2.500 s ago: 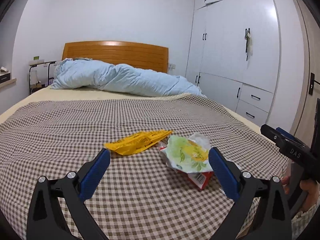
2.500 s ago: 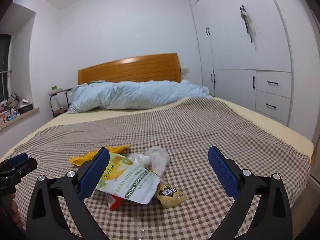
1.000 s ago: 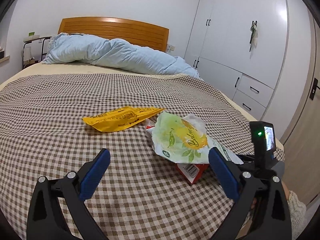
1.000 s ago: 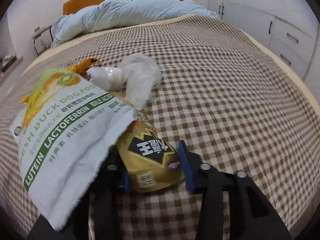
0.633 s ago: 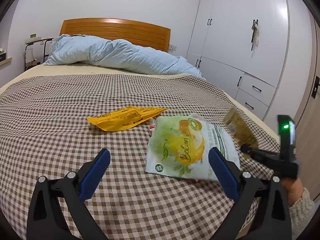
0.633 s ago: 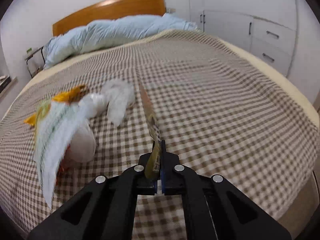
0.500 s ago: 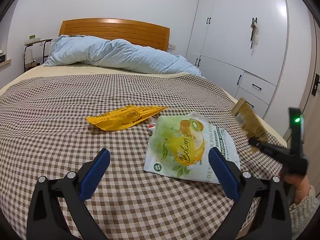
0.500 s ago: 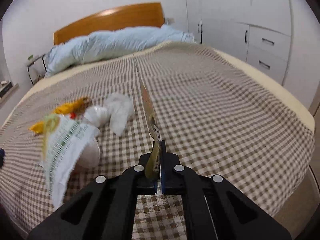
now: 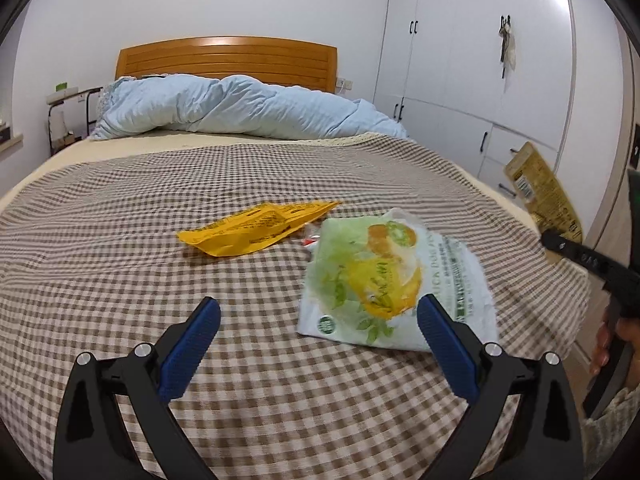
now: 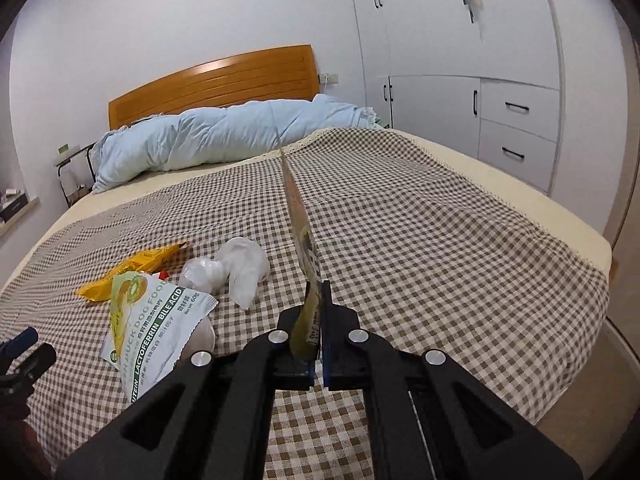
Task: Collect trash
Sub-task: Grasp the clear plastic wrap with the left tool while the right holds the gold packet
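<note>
One gold wrapper (image 10: 301,232) pinched edge-on in right gripper (image 10: 318,320), lower centre; thin grip, probably slips. Left gripper (image 9: 318,344) spread, empty.

bed (image 9: 100,264) w/ brown-white check cover (image 10: 440,240), cream sheet showing at the edges, wood headboard (image 9: 226,58) at the far end. light blue duvet (image 9: 240,106) bunched along the head. on the cover, near side: yellow wrapper (image 9: 256,229) flat, green-white dog food bag (image 9: 394,278) just beside it, a small red bit (image 9: 310,241) between the two. crumpled white plastic (image 10: 234,268) lies next to the bag, touching it as far as the right view shows.
</note>
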`<state>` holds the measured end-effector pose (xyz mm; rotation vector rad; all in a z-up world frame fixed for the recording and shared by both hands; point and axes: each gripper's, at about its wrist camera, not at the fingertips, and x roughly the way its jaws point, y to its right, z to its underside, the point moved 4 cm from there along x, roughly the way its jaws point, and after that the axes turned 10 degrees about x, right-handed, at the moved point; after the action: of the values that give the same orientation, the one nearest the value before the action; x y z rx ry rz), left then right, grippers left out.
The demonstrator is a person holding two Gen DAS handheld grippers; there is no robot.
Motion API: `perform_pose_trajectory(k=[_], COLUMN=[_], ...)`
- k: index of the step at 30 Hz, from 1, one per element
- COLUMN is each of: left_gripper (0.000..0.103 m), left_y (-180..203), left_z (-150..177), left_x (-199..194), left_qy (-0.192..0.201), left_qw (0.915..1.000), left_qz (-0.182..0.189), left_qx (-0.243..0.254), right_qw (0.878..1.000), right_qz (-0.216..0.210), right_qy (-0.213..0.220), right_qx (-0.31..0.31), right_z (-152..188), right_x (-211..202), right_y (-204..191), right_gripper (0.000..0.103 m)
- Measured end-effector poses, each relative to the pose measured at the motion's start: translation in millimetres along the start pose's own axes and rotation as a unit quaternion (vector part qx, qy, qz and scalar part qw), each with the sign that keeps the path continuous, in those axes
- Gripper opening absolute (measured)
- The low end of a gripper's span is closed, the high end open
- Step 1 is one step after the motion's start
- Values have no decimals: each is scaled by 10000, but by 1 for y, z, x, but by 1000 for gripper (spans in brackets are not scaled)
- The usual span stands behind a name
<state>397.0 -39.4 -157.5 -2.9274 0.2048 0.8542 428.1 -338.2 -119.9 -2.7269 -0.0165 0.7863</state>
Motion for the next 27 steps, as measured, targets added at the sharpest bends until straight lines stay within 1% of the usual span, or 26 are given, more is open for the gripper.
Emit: perform_pose_trajectory(k=[4, 6, 9, 11, 15, 16, 17, 18, 20, 22, 24, 26, 27], left_gripper=[96, 96, 96, 96, 96, 96, 96, 96, 96, 96, 96, 96, 96], left_y=[-10, -15, -19, -16, 4, 12, 20, 29, 40, 53, 64, 72, 74], left_z=[3, 2, -8, -22, -63, -76, -87, -99, -111, -121, -123, -122, -119], left_x=[6, 7, 10, 16, 33, 40, 47, 60, 80, 104, 124, 151, 169], left_qy=[-136, -186, -238, -301, -448, -513, -613, -831, -1224, -1661, -1987, -2417, -2700], left_qw=[9995, 9992, 9995, 9994, 9973, 9960, 9945, 9919, 9871, 9803, 9748, 9664, 9601], left_qz=[-228, -297, -177, -44, 213, 324, 416, 495, 477, 540, 525, 431, 360], left_qx=[183, 186, 108, 159, 533, 656, 743, 823, 911, 919, 863, 762, 633], right_qw=[10000, 9999, 9998, 9997, 9994, 9992, 9991, 9989, 9986, 9981, 9975, 9967, 9964], right_qz=[18, 53, 60, 57, 102, 100, 106, 117, 172, 242, 315, 382, 412], right_qy=[58, 96, 125, 126, 156, 163, 173, 186, 202, 206, 204, 219, 235], right_qx=[39, 50, 149, 223, 303, 343, 374, 402, 460, 528, 600, 678, 697], right_z=[-3, -5, -9, -10, -13, -14, -15, -16, -17, -19, -20, -22, -23], right_x=[-5, -7, -9, -10, -11, -11, -11, -12, -12, -12, -11, -11, -12], right_y=[6, 9, 17, 21, 28, 31, 33, 36, 43, 50, 59, 68, 71], right_gripper=[2, 2, 2, 2, 2, 2, 2, 2, 2, 2, 2, 2, 2])
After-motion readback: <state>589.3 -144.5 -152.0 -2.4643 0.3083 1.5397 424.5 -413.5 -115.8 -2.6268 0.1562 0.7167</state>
